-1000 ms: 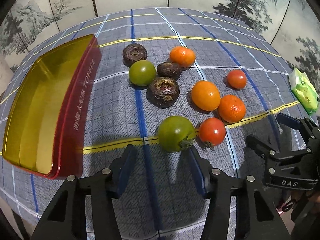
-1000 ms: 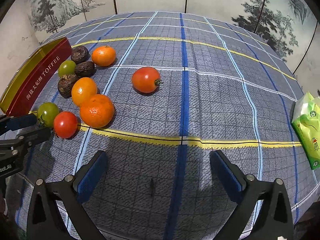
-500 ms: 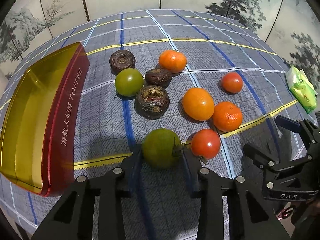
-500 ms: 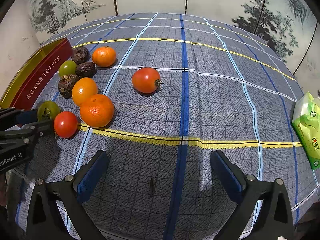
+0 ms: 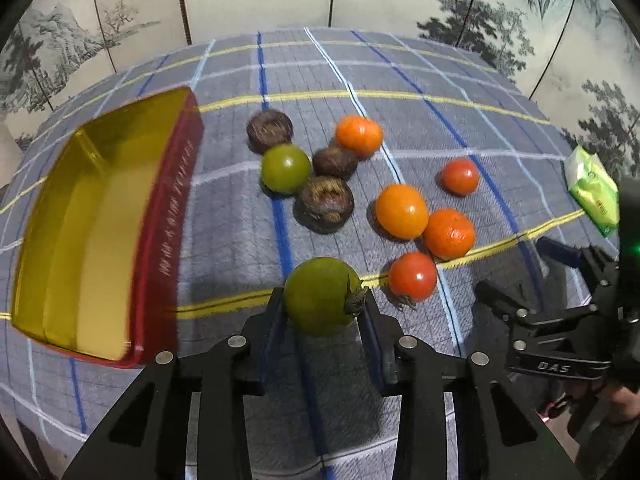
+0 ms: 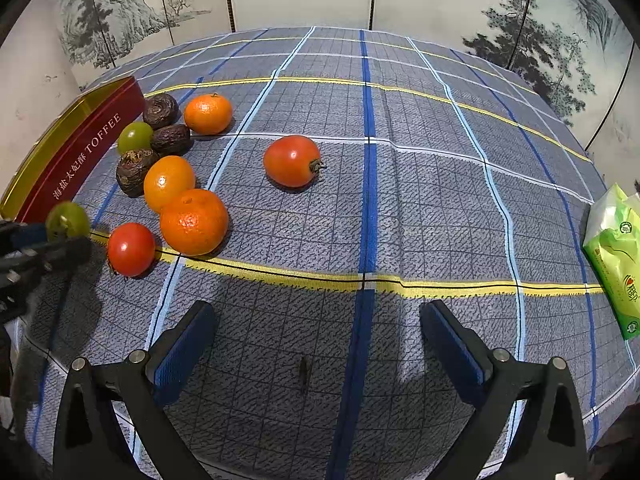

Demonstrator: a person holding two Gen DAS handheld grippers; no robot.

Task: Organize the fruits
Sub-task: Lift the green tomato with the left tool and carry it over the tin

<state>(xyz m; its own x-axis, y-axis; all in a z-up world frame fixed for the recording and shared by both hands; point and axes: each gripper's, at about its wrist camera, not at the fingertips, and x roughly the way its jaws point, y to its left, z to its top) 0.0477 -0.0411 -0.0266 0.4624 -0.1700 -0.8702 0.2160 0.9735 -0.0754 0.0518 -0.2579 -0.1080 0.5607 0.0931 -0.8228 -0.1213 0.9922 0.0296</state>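
From the left wrist view, the left gripper (image 5: 323,307) is clamped on a green tomato (image 5: 320,295), held near the middle just off the table (image 5: 400,72). A red tomato (image 5: 413,276) lies just to its right, and the gold tin (image 5: 96,216) sits to the left. From the right wrist view, the right gripper (image 6: 318,346) hangs wide and empty over bare cloth, with the same green tomato (image 6: 67,220) at far left.

Tin (image 5: 100,216) left of fruit cluster (image 5: 360,184) (packet (image 5: 592,192) far rt).
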